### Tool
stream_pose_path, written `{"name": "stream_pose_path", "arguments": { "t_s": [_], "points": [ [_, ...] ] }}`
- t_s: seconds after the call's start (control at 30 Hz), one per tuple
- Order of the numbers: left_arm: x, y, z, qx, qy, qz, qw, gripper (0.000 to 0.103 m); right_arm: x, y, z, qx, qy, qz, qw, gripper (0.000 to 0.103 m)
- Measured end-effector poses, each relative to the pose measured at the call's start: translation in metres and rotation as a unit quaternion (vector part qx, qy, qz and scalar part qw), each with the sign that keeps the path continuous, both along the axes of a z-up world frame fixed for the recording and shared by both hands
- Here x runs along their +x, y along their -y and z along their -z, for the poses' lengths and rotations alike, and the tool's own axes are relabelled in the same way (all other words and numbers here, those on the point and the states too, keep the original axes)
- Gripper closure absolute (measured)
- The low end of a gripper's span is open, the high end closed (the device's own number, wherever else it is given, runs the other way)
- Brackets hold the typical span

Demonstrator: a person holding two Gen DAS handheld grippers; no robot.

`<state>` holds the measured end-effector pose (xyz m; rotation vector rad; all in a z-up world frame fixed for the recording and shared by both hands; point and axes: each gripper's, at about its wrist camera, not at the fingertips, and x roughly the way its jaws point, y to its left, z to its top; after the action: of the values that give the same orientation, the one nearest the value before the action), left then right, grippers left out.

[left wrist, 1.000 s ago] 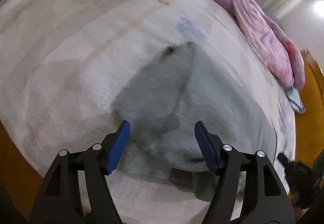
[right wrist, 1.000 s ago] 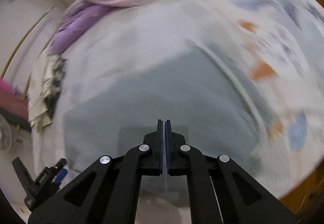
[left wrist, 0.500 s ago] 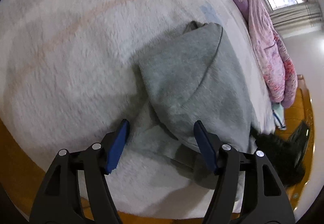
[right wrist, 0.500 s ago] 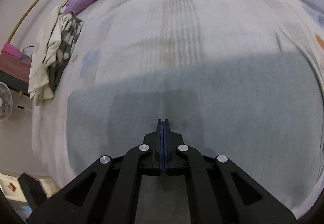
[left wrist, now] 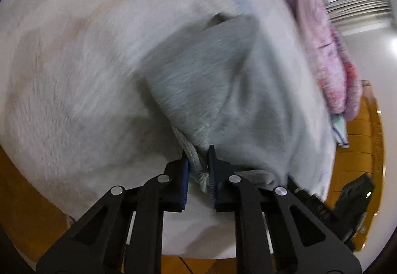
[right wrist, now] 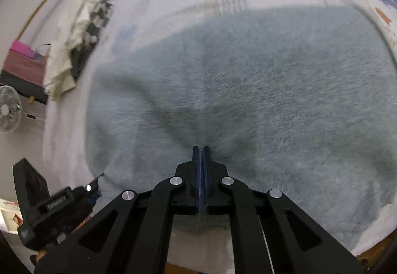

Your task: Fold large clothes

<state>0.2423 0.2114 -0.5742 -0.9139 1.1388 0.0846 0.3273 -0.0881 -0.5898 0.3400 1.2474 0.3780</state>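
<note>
The left tongs point(left wrist: 198, 167) and right tongs point(right wrist: 201, 169) are both pinching the near edge of the gray sweatshirt point(right wrist: 248, 90), which is stretching away across the bed point(left wrist: 74, 75).

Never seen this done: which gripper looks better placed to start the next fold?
Probably neither alone: the left gripper pinches the gray garment's bunched hem, and the right gripper grips its near edge.

The left gripper point(left wrist: 198, 162) points toward 12 o'clock, its 2 blue-padded fingers point(left wrist: 184, 174) drawn close with a bunched fold of cloth pinched between them. The right gripper point(right wrist: 201, 162) also aims at 12 o'clock, fingers pressed flat together. In the right wrist view the left gripper sits at 8 o'clock.
</note>
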Motion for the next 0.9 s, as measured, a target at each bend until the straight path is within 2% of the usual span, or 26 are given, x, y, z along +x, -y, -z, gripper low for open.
{"name": "stream_pose_path", "arguments": {
  "t_s": [0.13, 0.27, 0.37, 0.47, 0.57, 0.67, 0.7, 0.73, 0.77, 0.8, 0.83, 0.9],
  "points": [
    [0.011, 0.004, -0.043, -0.009, 0.048, 0.016, 0.9987, 0.09, -0.014, -0.005, -0.036, 0.021, 0.056, -0.054, 0.997, 0.081],
    [0.024, 0.016, -0.077, -0.002, 0.078, 0.043, 0.996, 0.094, -0.032, -0.03, -0.072, 0.019, 0.128, -0.134, 0.982, 0.033],
    [0.035, 0.024, -0.092, -0.001, 0.082, 0.056, 0.9951, 0.095, -0.038, -0.048, -0.084, 0.013, 0.158, -0.175, 0.972, 0.028],
    [0.038, 0.034, -0.098, 0.005, 0.084, 0.068, 0.9942, 0.095, -0.032, -0.076, -0.079, -0.032, 0.176, -0.212, 0.961, 0.027],
    [0.041, 0.04, -0.104, 0.008, 0.088, 0.076, 0.9931, 0.095, -0.021, -0.101, -0.064, -0.058, 0.179, -0.225, 0.956, 0.027],
    [0.041, 0.044, -0.107, 0.015, 0.09, 0.082, 0.9924, 0.095, -0.012, -0.109, -0.056, -0.059, 0.183, -0.201, 0.961, 0.028],
    [0.04, 0.046, -0.108, 0.019, 0.09, 0.082, 0.9923, 0.095, -0.009, -0.108, -0.057, -0.053, 0.185, -0.183, 0.964, 0.042],
    [0.04, 0.048, -0.11, 0.023, 0.091, 0.085, 0.992, 0.095, -0.004, -0.106, -0.056, -0.054, 0.182, -0.169, 0.967, 0.065],
    [0.04, 0.049, -0.111, 0.021, 0.093, 0.089, 0.9915, 0.095, 0.003, -0.1, -0.056, -0.03, 0.165, -0.149, 0.975, 0.073],
    [0.041, 0.053, -0.111, 0.015, 0.093, 0.097, 0.9908, 0.095, 0.005, -0.095, -0.056, -0.014, 0.155, -0.138, 0.978, 0.088],
    [0.042, 0.058, -0.114, 0.008, 0.099, 0.105, 0.9896, 0.095, 0.009, -0.089, -0.055, -0.004, 0.139, -0.123, 0.983, 0.093],
    [0.043, 0.07, -0.126, 0.02, 0.119, 0.112, 0.9864, 0.094, 0.011, -0.074, -0.056, 0.034, 0.117, -0.087, 0.989, 0.094]
  ]
}}
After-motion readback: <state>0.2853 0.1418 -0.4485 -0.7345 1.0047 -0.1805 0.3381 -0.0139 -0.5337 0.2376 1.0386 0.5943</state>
